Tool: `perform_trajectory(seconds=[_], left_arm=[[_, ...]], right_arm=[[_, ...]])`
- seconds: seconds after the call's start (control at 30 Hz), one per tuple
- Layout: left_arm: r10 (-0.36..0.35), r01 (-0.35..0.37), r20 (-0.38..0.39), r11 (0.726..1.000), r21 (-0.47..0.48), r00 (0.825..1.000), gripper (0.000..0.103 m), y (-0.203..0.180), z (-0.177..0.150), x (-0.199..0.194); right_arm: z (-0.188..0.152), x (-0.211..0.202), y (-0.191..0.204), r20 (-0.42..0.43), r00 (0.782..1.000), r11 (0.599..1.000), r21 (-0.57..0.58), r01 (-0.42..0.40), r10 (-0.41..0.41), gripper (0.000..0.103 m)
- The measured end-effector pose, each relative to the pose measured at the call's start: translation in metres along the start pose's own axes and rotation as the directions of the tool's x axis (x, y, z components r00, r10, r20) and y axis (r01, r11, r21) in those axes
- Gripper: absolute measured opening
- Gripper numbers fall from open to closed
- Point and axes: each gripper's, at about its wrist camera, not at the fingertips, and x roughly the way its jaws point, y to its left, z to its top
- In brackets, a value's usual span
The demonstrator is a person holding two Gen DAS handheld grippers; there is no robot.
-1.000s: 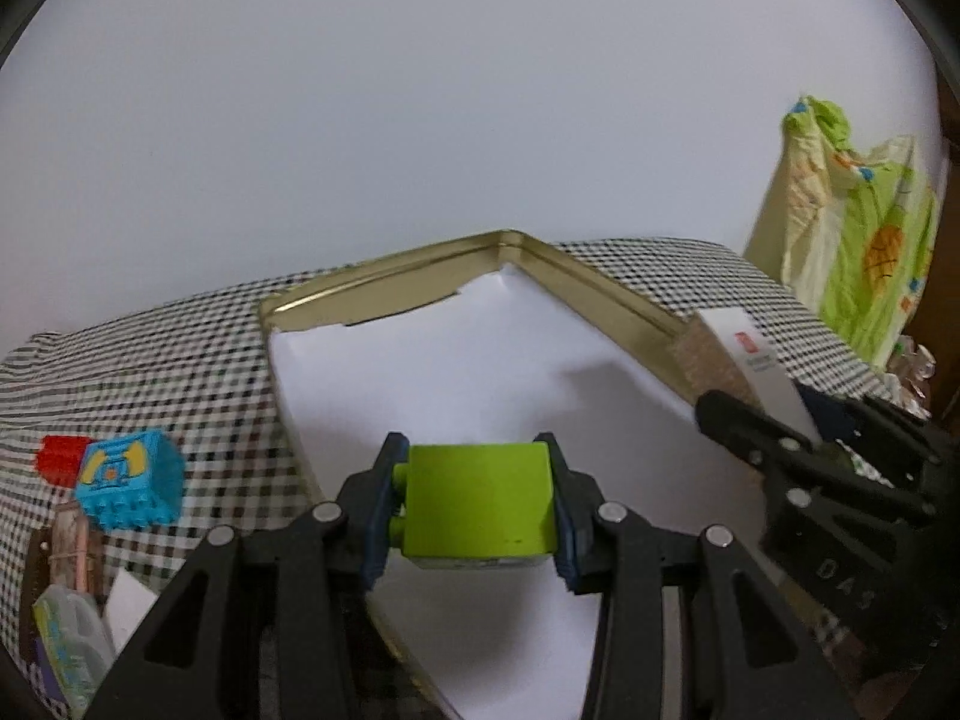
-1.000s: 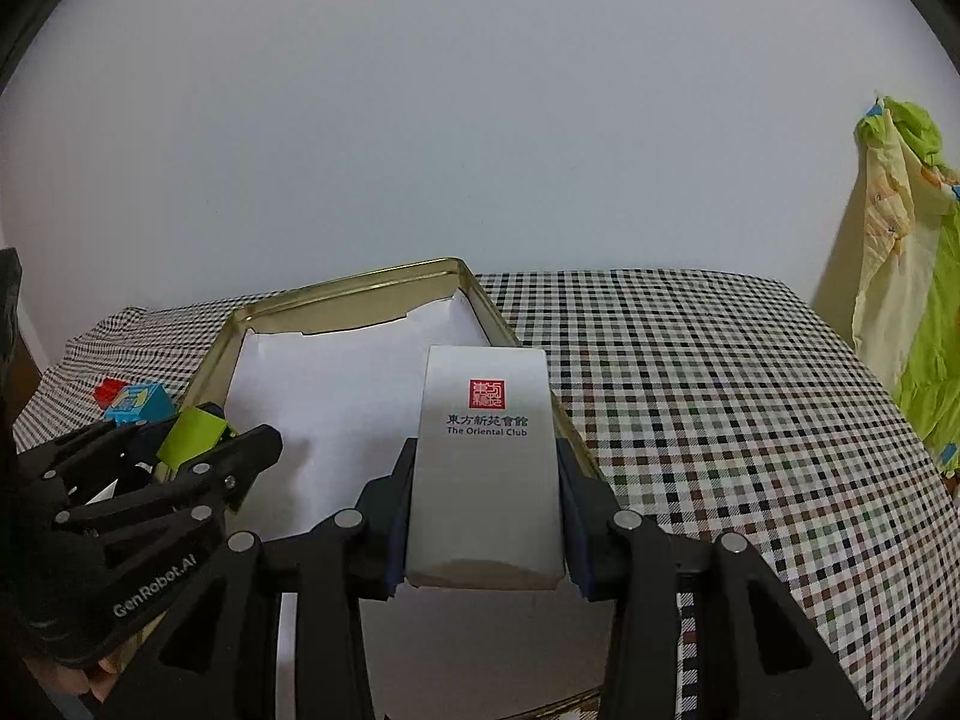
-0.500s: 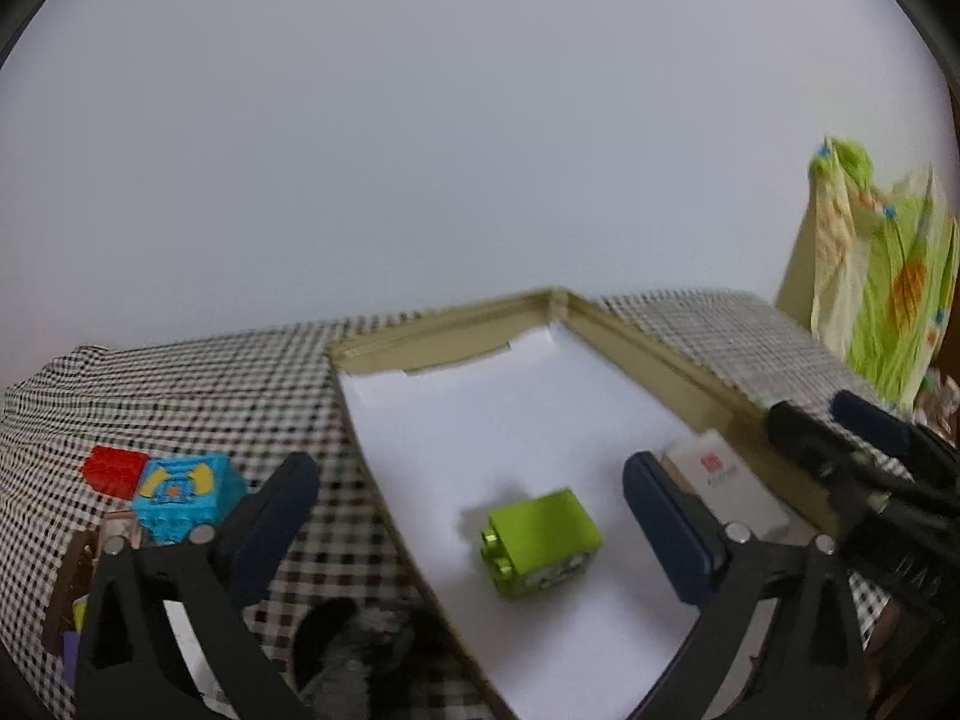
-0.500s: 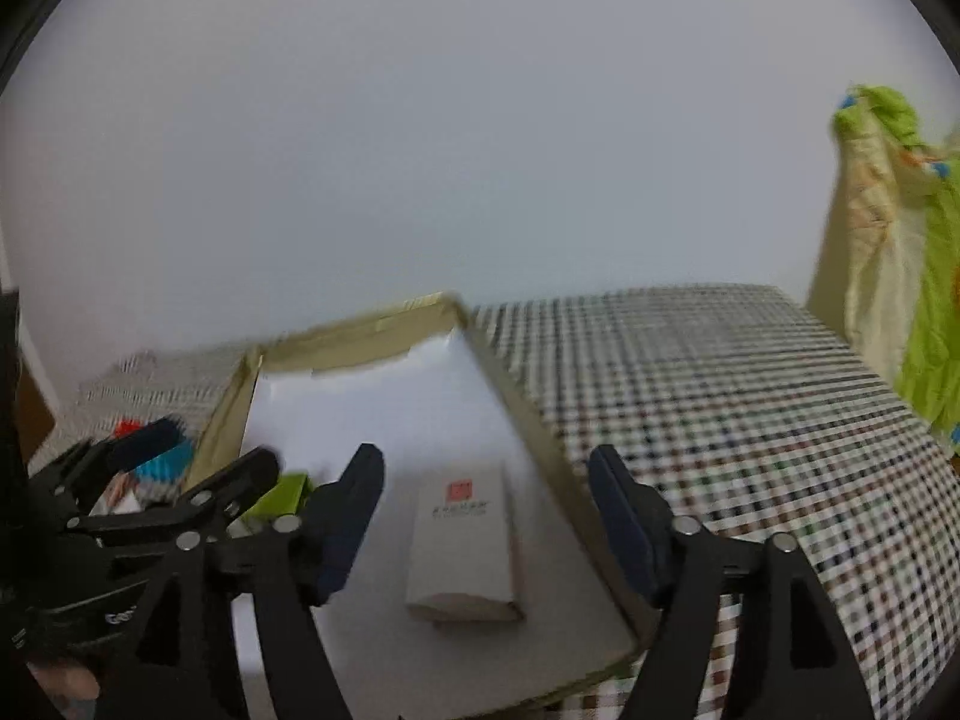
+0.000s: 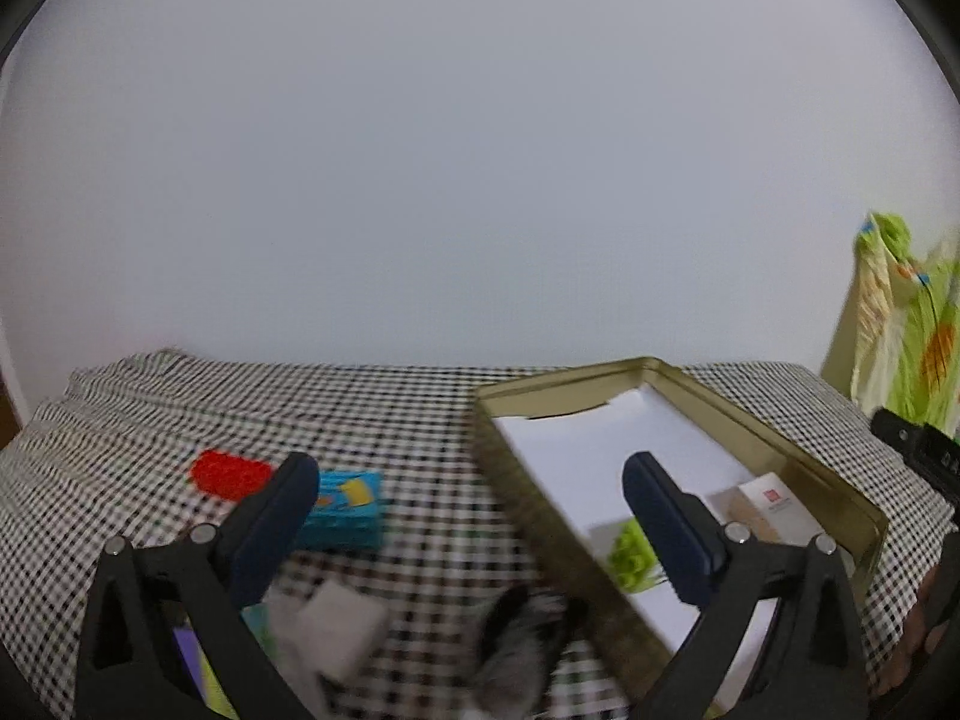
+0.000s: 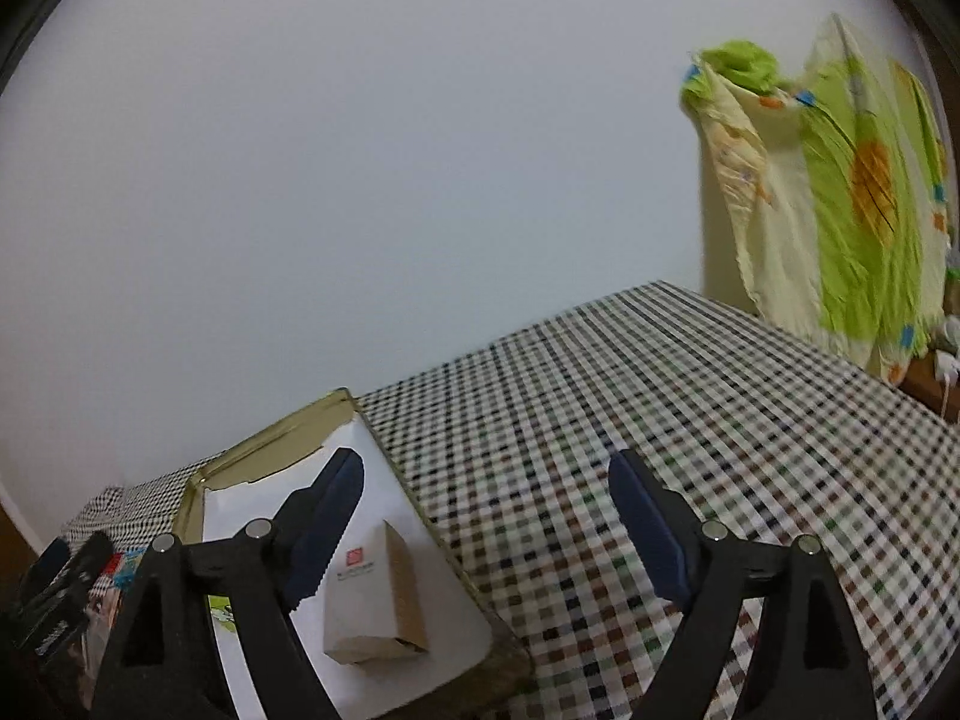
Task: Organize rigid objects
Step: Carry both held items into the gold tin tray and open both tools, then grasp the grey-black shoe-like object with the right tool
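A gold tin tray (image 5: 774, 450) lined with white paper holds a green block (image 5: 630, 552) and a white and tan box (image 5: 762, 504). My left gripper (image 5: 468, 504) is open and empty, over the checkered cloth left of the tray. A blue block (image 5: 348, 507) and a red block (image 5: 231, 474) lie on the cloth by its left finger. My right gripper (image 6: 486, 516) is open and empty, raised over the tray's right rim (image 6: 414, 498). The box (image 6: 375, 594) lies in the tray beside its left finger. The green block (image 6: 219, 606) shows partly behind that finger.
A checkered cloth (image 6: 660, 420) covers the table. Blurred white, dark and purple items (image 5: 336, 618) lie near the front left. A green and yellow patterned cloth (image 6: 840, 192) hangs at the right. A plain wall stands behind the table.
Both grippers opened and let go: the green block and the box now lie in the tray. The left gripper has swung left over the cloth, the right gripper to the right.
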Motion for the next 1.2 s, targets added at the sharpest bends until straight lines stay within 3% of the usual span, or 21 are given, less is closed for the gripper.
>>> perform_trajectory(seconds=[0.17, 0.37, 0.57, 0.77, 1.2], left_arm=[[0.003, -0.005, -0.038, 0.999, -0.045, 0.999, 0.102, 0.024, -0.009, -0.004], [0.016, -0.016, -0.013, 1.000, 0.001, 1.000, 0.103, 0.037, -0.015, -0.018], [0.006, -0.006, -0.010, 1.000, 0.004, 1.000, 0.102, 0.056, -0.018, -0.029], [0.010, -0.011, -0.010, 1.000, -0.002, 1.000, 0.103, 0.073, -0.018, -0.032], [0.054, -0.055, -0.032, 0.998, -0.022, 0.998, 0.103, 0.119, -0.020, -0.035]], right_arm=[[-0.005, -0.016, 0.004, 0.041, 0.997, 0.998, -0.015, 0.068, -0.067, 0.086], [-0.019, -0.042, 0.019, 0.099, 0.989, 0.993, -0.032, 0.117, -0.113, 0.086], [-0.038, -0.060, 0.030, 0.106, 0.990, 0.996, -0.001, 0.091, -0.090, 0.086], [-0.049, -0.082, 0.046, 0.176, 0.979, 0.995, 0.008, 0.103, -0.103, 0.086], [-0.072, -0.089, 0.091, 0.121, 0.992, 0.999, -0.033, 0.042, -0.038, 0.086]])
